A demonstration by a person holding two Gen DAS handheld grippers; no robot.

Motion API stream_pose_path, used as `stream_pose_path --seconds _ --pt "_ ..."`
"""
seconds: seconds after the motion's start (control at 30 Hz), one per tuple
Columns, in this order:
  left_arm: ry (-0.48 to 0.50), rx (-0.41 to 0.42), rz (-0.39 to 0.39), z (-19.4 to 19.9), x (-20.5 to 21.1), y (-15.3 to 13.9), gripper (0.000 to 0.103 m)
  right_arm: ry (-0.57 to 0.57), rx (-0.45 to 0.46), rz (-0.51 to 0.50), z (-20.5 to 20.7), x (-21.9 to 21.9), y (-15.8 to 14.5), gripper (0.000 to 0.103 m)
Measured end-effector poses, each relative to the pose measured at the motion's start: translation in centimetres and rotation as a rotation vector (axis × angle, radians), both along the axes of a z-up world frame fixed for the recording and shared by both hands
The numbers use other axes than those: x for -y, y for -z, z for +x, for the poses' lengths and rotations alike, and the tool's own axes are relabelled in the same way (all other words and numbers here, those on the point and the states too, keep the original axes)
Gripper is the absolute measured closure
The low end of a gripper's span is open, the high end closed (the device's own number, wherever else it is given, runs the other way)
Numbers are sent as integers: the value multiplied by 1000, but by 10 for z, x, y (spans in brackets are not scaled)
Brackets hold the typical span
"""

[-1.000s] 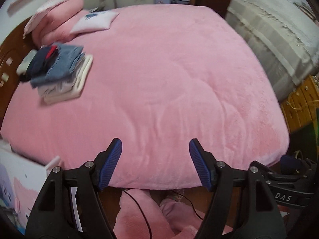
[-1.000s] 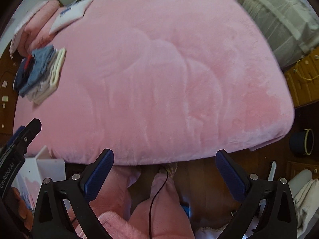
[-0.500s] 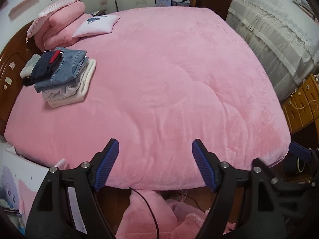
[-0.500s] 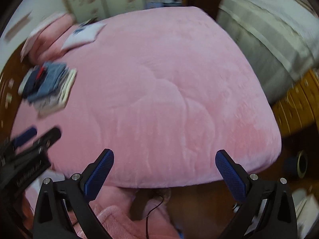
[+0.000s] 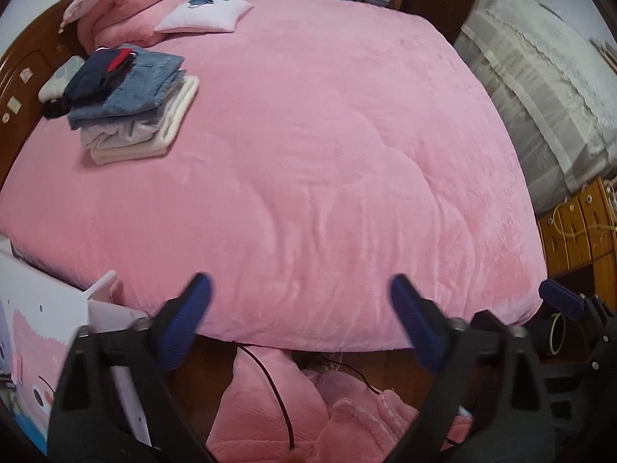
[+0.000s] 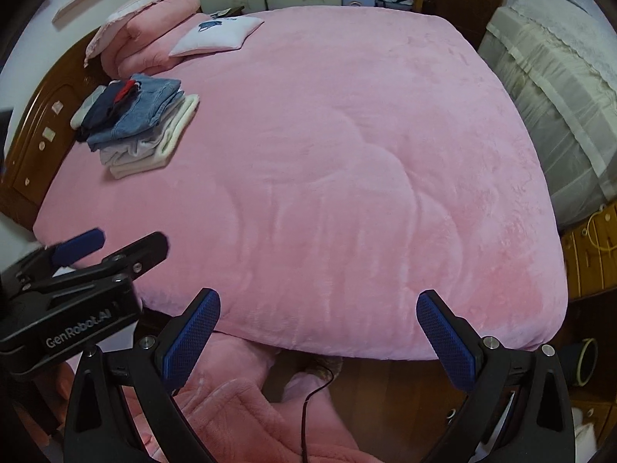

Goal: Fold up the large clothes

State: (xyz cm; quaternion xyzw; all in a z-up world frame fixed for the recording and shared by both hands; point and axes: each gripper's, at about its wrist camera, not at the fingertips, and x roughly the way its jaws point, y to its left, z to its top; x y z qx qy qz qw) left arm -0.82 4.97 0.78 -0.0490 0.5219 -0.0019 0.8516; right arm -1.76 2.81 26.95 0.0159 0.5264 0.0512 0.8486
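Pink plush covers the bed (image 5: 327, 146), and both views have lifted over the last second, so it now fills them while the stack of folded clothes (image 5: 131, 104) sits sharp at far left. Left gripper (image 5: 300, 316) and right gripper (image 6: 316, 328) hang spread and empty at the near edge; likely one garment is done and the next fetch is due, perhaps the pink fleece (image 6: 239, 416) low in front of the bed.

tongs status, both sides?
Left tongs: open, holding nothing, above the bed edge.
Right tongs: open, holding nothing.
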Motion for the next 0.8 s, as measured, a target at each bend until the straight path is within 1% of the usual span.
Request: stream_pose_path --seconds 0.13,0.23,0.43,0.63,0.8 --pt "-21 53 4 -8 -14 -10 1 33 19 22 0 3 -4 0" --pt "-24 72 8 -9 -18 -13 1 36 27 18 3 4 -7 0" --pt "-18 84 13 -7 -19 -17 1 22 66 -7 -1 -6 -20 0" --pt "-14 94 25 -8 -11 -19 1 27 60 -5 0 -8 -21 0" --pt "-15 92 31 -9 -4 -19 1 22 48 -1 5 1 -24 0"
